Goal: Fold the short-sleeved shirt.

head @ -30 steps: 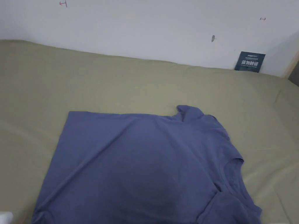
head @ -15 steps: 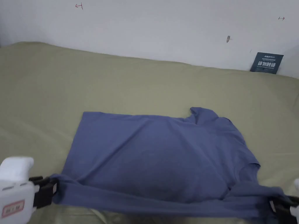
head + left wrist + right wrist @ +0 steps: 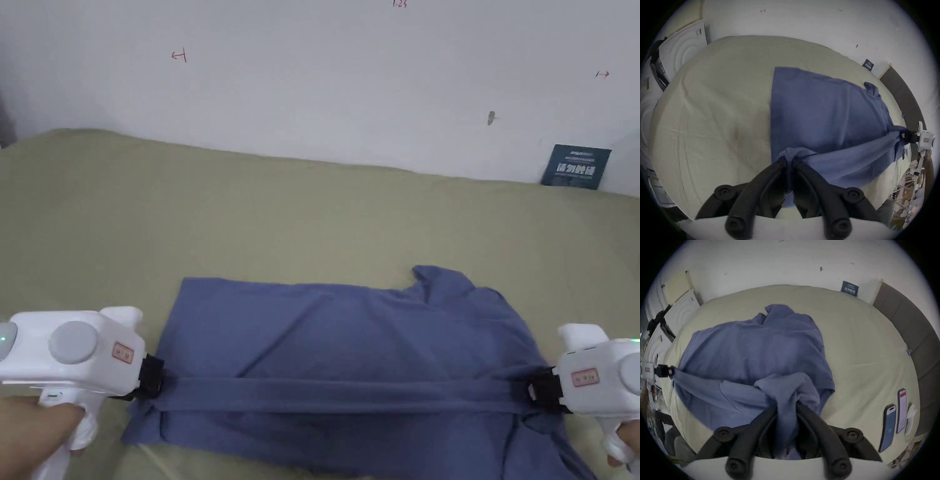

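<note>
Blue cotton, the short-sleeved shirt (image 3: 337, 325) lies flat on the olive bed sheet (image 3: 250, 206) with its long axis running left to right, hem toward the left gripper (image 3: 153, 377) and collar end toward the right gripper (image 3: 541, 392). Each gripper's jaws are clamped on bunched fabric at one end of the near edge, which is stretched taut between them, raised above the body panel. Judging from this, the fold goes away from the person, both hands travelling evenly toward the far edge.
</note>
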`<state>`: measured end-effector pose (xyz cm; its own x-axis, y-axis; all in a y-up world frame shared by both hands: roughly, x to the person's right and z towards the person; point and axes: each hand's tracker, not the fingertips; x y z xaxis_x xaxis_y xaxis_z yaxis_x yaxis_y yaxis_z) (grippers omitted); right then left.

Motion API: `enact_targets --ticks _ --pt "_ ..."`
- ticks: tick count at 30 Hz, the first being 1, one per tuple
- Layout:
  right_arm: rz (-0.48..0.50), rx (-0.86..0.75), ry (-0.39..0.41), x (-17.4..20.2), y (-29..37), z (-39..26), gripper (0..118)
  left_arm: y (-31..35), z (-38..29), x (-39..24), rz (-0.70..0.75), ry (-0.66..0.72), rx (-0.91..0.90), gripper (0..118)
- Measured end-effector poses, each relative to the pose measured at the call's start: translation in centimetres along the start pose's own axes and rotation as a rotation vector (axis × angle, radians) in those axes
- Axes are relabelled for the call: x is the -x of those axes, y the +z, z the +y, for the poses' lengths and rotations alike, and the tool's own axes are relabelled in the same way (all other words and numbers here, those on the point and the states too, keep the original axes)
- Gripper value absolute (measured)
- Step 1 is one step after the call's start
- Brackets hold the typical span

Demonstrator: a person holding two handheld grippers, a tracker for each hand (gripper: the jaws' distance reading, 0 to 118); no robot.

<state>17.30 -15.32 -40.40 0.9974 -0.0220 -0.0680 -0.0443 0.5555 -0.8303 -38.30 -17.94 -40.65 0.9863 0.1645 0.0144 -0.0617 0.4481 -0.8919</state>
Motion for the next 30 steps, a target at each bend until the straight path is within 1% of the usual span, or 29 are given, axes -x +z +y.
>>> enact_targets --ticks 1,2,3,4,5,6,8,9,10,11,12,13,14,15,16,17,18,19,20,21,22,24,25,26,27,28,29,30 --pt "-0.017 -0.028 0.015 0.1 0.1 -0.2 88 -0.4 -0.2 -0.1 0.016 -0.004 -0.005 76" --pt "-0.052 -0.044 0.026 0.2 0.2 -0.4 99 -0.3 -0.6 -0.1 0.059 -0.03 -0.03 96" --pt "-0.05 -0.063 0.035 -0.1 0.0 -0.7 95 -0.2 -1.1 -0.1 0.06 -0.04 -0.065 99" --pt "-0.034 -0.115 0.028 -0.2 0.8 -1.2 94 0.2 -1.4 0.1 0.063 -0.032 -0.091 99" --pt "-0.022 -0.18 0.021 -0.2 2.1 -1.7 94 1.3 -2.0 0.4 0.02 0.018 -0.145 99" --pt "-0.015 -0.247 0.032 0.0 3.6 -2.5 94 2.6 -2.3 0.9 -0.01 0.045 -0.186 99" --pt "-0.033 -0.419 0.064 0.6 6.8 -4.7 94 6.1 -4.1 0.7 0.013 0.067 -0.351 99" --pt "-0.029 -0.497 0.083 1.1 8.6 -6.1 94 8.0 -5.4 0.5 -0.006 0.056 -0.454 98" --pt "-0.019 -0.564 0.087 1.4 10.1 -7.5 94 9.6 -6.5 0.5 -0.015 0.045 -0.52 98" --pt "-0.013 -0.635 0.09 2.1 11.7 -9.1 94 11.4 -8.3 -0.1 -0.004 0.042 -0.602 97" --pt "-0.008 -0.673 0.084 2.6 12.9 -10.7 94 12.7 -10.0 -0.5 0.011 0.03 -0.666 97" --pt "0.002 -0.709 0.073 3.1 13.9 -12.3 93 13.8 -11.7 -1.1 0.041 0.014 -0.697 96" --pt "0.003 -0.747 0.07 3.6 14.7 -14.0 90 14.5 -13.2 -1.6 0.093 0.011 -0.724 91" --pt "-0.007 -0.755 0.067 4.3 15.1 -15.3 74 14.9 -14.8 -2.0 0.12 0.005 -0.744 69" --pt "-0.027 -0.745 0.073 4.8 15.3 -16.6 52 15.2 -16.2 -2.3 0.132 -0.007 -0.756 31" --pt "-0.058 -0.742 0.087 5.4 15.4 -17.8 19 15.2 -17.3 -2.5 0.138 -0.011 -0.744 0" --pt "-0.097 -0.719 0.096 5.9 15.4 -18.7 0 14.9 -18.2 -2.4 0.135 -0.021 -0.726 0" --pt "-0.134 -0.717 0.092 6.3 15.1 -19.4 0 14.8 -18.9 -2.2 0.142 -0.033 -0.69 0" --pt "-0.09 -0.703 0.083 6.3 14.9 -20.0 0 14.4 -19.5 -2.0 0.097 -0.04 -0.624 0" --pt "-0.03 -0.674 0.054 6.3 14.8 -20.5 0 14.1 -20.1 -2.0 0.095 -0.019 -0.602 0" --pt "-0.015 -0.674 0.028 6.3 14.6 -20.7 0 13.2 -19.7 -1.8 0.088 -0.014 -0.575 0" --pt "-0.03 -0.656 0.045 6.1 14.2 -20.3 0 11.9 -18.9 -1.4 0.041 0.005 -0.514 0" --pt "-0.033 -0.644 0.041 6.0 13.9 -20.1 0 11.2 -18.1 -1.2 0.003 0.013 -0.457 8" --pt "-0.035 -0.639 0.024 5.9 13.7 -19.9 0 9.9 -17.1 -1.3 -0.004 0.017 -0.446 27" --pt "-0.032 -0.639 0.006 5.5 13.8 -19.4 0 8.8 -16.1 -1.1 -0.001 0.011 -0.449 59" --pt "-0.025 -0.644 -0.006 5.2 13.7 -19.3 0 7.8 -15.2 -1.0 0.008 0.008 -0.437 77" --pt "-0.025 -0.648 -0.016 5.0 13.6 -19.2 0 6.3 -13.9 -0.7 -0.003 0.007 -0.418 80" --pt "-0.036 -0.649 -0.022 4.9 13.5 -19.1 0 5.1 -13.1 -0.8 0.0 0.009 -0.381 80"
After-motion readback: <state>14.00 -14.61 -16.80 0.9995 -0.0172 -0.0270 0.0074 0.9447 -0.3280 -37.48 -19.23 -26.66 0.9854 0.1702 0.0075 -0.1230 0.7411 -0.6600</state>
